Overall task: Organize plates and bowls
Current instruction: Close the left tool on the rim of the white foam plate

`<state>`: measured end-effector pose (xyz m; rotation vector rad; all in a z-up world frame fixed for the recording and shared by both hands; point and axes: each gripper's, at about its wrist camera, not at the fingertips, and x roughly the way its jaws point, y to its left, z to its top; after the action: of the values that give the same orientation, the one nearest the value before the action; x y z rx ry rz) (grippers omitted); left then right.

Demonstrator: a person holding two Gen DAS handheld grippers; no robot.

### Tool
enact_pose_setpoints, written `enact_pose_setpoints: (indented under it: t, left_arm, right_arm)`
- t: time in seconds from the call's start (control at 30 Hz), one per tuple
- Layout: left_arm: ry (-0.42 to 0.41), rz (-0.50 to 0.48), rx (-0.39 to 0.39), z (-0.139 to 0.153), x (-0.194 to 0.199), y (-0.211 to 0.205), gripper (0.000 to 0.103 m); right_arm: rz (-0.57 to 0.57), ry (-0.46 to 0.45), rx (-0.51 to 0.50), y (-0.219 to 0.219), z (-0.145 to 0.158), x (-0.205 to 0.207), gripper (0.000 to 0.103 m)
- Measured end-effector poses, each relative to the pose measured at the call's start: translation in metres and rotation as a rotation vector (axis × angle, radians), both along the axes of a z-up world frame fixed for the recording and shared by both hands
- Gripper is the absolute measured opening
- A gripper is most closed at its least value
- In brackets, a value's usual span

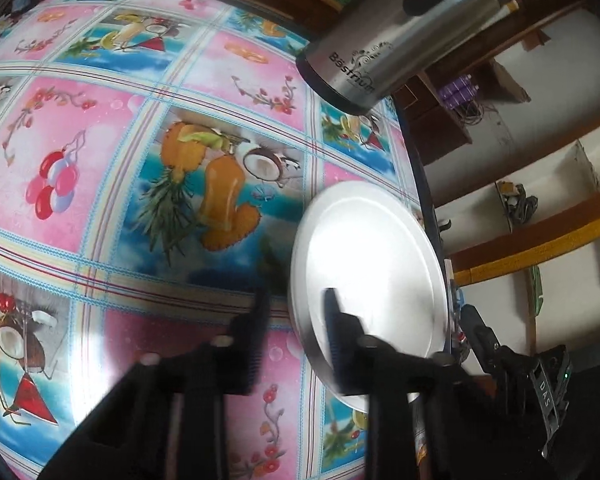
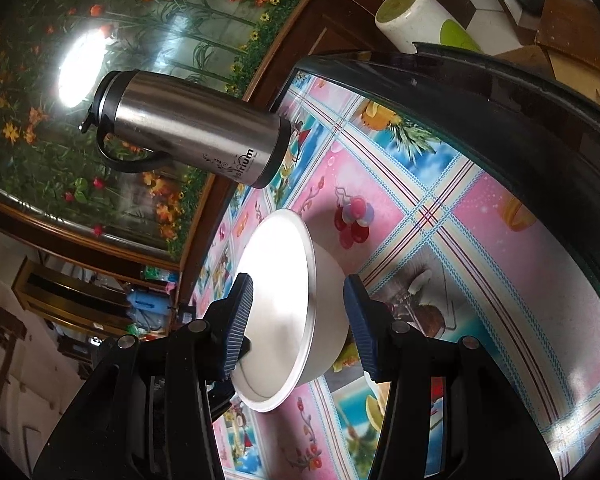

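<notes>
The left gripper (image 1: pixel 296 292) is standing astride the near rim of the plate (image 1: pixel 372 248), one finger hanging over the plate's glossy face and the other outside it, over the tablecloth (image 1: pixel 100 160). The jaws are showing a narrow gap. A strip of cloth is showing between the outer finger and the rim, so the pads do not appear to be pinching yet, though the fingers are blurred. The plate is lying flat on the table, nearer to the camera than the steel flask (image 1: pixel 400 36) and well apart from it, close to the table edge on the flask's side.

The right gripper (image 2: pixel 298 280) is straddling the wall of the bowl (image 2: pixel 284 240), one finger reaching inside the hollow and the other sitting just beside the outer wall. I cannot tell whether its pads are pressing. The bowl is sitting nearer than the flask (image 2: pixel 192 136), between it and the gripper.

Both pieces are looking thin, stiff and light, with smooth shiny surfaces that are probably slippery against ribbed pads. The plate is offering only its shallow rim. It probably wants a bite well onto the rim and a slow lift, since a flat disc held at one edge is likely to droop or swing. The bowl's upright wall seems the safer hold, pinched just below the lip. Either piece could chip or clatter if it slipped.
</notes>
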<state>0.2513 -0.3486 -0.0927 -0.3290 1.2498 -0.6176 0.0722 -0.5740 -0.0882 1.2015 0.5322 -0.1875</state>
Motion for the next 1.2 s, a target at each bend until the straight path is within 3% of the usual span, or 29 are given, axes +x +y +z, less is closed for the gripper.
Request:
enact_pose_setpoints:
  t: [0.13, 0.27, 0.4, 0.53, 0.83, 1.2]
  left_arm:
    - [-0.018, 0.0, 0.008, 0.004, -0.002, 0.0, 0.01]
    - [-0.053, 0.01, 0.02, 0.011, -0.003, 0.002, 0.008]
    - [-0.048, -0.001, 0.037, 0.008, -0.002, 0.001, 0.007]
    - [-0.046, -0.012, 0.057, 0.006, -0.002, -0.001, 0.007]
    - [-0.064, -0.014, 0.1, 0.01, -0.01, 0.009, 0.007]
    - [-0.052, 0.041, 0.137, 0.01, -0.031, 0.063, 0.007]
  right_arm:
    - [0.005, -0.012, 0.02, 0.0, -0.002, 0.001, 0.047]
    - [0.026, -0.007, 0.045, 0.001, -0.006, 0.005, 0.044]
    - [0.017, 0.022, 0.002, 0.003, -0.005, 0.006, 0.014]
    - [0.003, 0.056, -0.035, 0.003, -0.005, 0.005, 0.008]
    - [0.027, 0.082, -0.091, 0.012, -0.001, 0.009, 0.006]
    - [0.11, 0.077, -0.037, 0.046, -0.008, 0.013, 0.007]
